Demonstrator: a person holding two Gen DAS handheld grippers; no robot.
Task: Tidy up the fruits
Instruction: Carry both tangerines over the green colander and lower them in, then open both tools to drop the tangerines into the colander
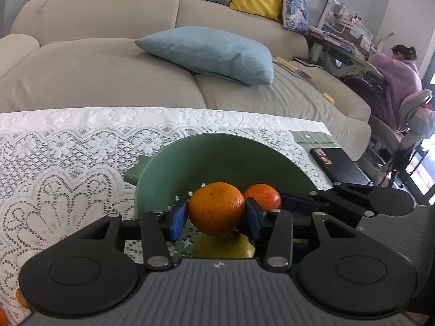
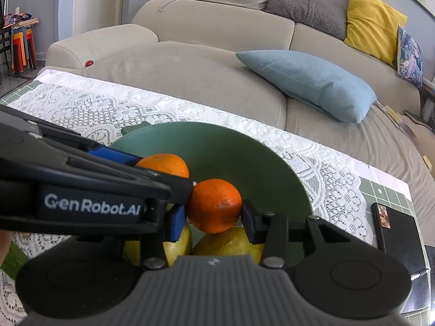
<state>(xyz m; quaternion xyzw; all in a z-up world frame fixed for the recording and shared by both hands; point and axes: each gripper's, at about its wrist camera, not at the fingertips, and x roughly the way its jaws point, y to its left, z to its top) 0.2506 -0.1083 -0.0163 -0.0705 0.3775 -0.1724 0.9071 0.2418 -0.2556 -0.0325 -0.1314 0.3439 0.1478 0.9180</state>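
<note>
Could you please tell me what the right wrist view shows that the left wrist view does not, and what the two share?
Only the right wrist view: two whole yellow pears under the oranges, and stacked stools at far left. Only the left wrist view: a person at a desk. Both: the green bowl, the left hand-held gripper gripping the larger orange, the right hand-held gripper gripping the smaller orange, and the blue pillow.

Lace-covered table bearing green bowl, black case
</note>
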